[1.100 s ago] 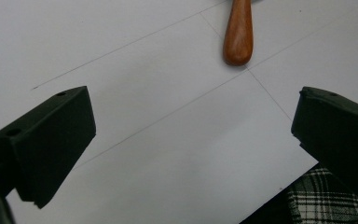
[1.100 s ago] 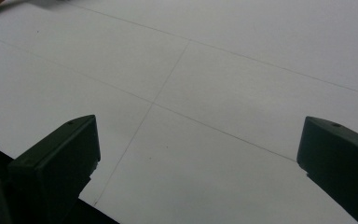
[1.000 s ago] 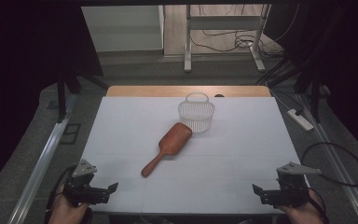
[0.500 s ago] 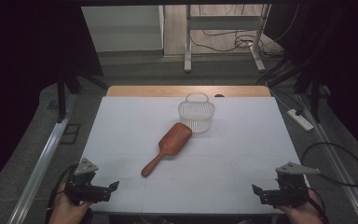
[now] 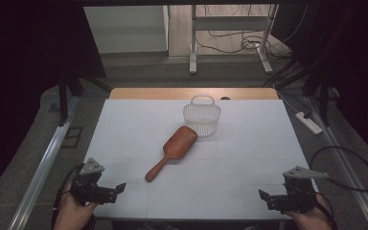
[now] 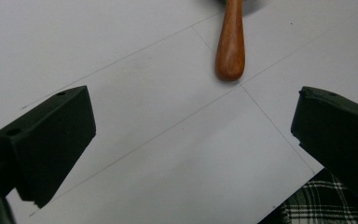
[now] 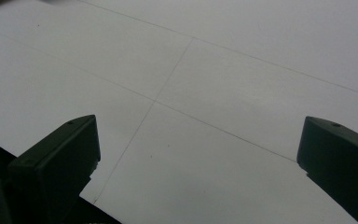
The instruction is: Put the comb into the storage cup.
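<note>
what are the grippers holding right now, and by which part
Nothing is held. The left gripper and right gripper both sit open at the near edge of the table, apart from the wooden brush and the basket.

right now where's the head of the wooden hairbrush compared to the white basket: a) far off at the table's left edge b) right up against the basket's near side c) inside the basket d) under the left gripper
b: in the high view the wooden hairbrush lies flat on the white table, its head up against the near side of the white basket and its handle pointing back toward the left gripper.
</note>
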The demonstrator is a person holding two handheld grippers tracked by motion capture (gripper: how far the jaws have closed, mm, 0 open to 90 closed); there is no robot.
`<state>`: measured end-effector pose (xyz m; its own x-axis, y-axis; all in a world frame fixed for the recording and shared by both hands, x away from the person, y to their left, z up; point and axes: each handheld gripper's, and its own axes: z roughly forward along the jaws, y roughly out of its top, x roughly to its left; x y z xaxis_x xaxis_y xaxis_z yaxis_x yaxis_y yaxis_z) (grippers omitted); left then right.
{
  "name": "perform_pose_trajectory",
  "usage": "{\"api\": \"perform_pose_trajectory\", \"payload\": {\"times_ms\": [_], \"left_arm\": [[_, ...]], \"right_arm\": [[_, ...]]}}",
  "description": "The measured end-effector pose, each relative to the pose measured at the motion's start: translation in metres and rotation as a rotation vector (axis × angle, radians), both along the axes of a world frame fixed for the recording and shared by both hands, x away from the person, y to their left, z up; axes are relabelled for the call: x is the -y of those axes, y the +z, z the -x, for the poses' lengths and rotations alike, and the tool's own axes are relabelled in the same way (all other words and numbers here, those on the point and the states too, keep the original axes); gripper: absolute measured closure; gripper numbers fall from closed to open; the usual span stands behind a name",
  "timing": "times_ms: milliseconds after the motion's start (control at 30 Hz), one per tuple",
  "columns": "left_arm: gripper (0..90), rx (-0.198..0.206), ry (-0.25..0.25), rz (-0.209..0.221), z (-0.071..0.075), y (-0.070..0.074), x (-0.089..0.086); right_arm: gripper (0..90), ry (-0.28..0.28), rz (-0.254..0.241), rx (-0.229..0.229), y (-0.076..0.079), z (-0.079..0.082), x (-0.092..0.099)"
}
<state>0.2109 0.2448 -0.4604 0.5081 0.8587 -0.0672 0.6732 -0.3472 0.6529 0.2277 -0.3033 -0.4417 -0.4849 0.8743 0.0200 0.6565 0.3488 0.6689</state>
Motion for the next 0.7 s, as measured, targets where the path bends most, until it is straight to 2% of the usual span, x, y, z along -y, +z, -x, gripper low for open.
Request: {"api": "perform_pose_trajectory", "payload": {"times_ms": [367,700], "left_arm": [[0.0,0.000,-0.048,-0.039,-0.017,0.003,0.014],[0.0,-0.012,-0.066,-0.037,-0.029,0.004,0.021]], "right_arm": [[0.0,0.000,-0.004,-0.001,0.000,-0.001,0.000],[0.0,0.005,-0.002,-0.005,0.000,-0.001,0.000]]}}
